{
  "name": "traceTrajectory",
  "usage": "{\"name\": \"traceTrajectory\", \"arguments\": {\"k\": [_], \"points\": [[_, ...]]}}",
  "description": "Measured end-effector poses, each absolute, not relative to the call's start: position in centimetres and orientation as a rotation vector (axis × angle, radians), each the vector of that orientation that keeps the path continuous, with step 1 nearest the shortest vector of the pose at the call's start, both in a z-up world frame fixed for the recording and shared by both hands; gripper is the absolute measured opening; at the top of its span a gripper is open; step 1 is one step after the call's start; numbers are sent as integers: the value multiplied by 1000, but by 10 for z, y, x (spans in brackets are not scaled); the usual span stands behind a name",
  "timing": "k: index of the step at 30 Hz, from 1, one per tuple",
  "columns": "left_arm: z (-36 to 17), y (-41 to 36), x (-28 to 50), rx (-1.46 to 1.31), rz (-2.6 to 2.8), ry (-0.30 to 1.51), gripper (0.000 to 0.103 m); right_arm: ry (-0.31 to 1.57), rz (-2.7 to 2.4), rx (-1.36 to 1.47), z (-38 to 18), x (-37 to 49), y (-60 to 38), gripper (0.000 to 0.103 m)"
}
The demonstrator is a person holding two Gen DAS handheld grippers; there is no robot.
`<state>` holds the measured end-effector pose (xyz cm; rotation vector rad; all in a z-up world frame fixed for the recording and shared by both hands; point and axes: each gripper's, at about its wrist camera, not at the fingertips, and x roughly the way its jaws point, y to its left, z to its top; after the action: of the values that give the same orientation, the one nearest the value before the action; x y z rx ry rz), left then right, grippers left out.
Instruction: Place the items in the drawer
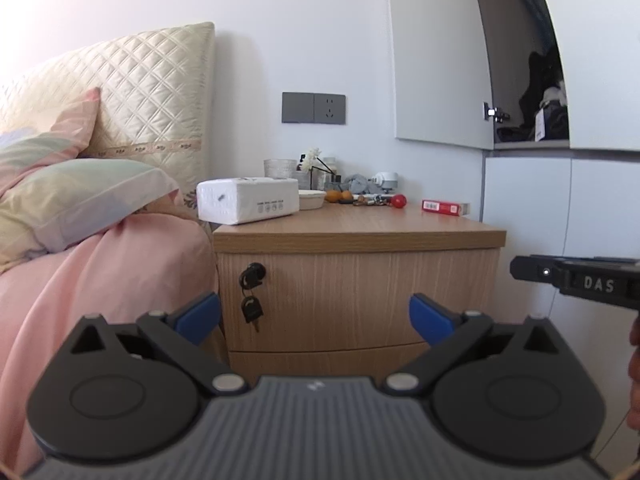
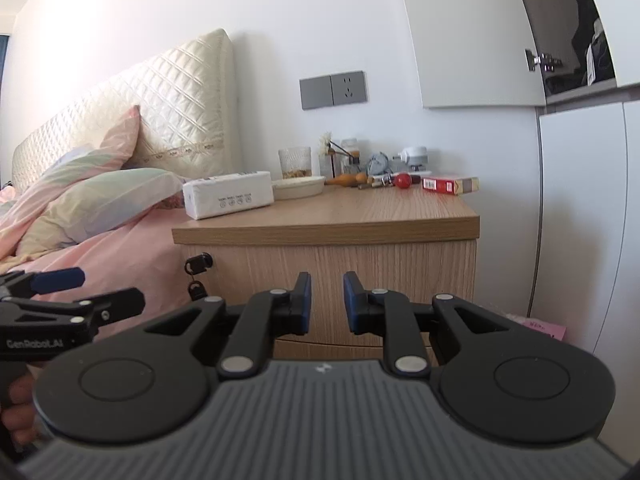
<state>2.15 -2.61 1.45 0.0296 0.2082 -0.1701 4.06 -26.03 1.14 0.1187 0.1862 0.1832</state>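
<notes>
Bedside cabinet [image 1: 356, 300] drawer closed | L gripper [image 1: 314, 316] jaws spread | R gripper [image 2: 327, 300] jaws nearly together, empty

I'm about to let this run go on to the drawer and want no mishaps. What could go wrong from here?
1. A key hangs from the lock on the top drawer, right beside the open left gripper; a finger could snag it.
2. The tissue pack overhangs the nightstand top on the bed side; a nudge may tip it off.
3. The right gripper is nearly shut and empty, so it must open before picking up the red box.
</notes>
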Motion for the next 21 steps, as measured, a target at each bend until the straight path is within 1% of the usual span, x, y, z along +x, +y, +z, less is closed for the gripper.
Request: {"name": "traceTrajectory", "arguments": {"k": [10,21], "points": [[13,-21,-2,11,-146,181,102,151,203,124,7,17,-248,21],[9,-24,-2,46,-129,175,102,156,215,120,5,15,-242,21]]}}
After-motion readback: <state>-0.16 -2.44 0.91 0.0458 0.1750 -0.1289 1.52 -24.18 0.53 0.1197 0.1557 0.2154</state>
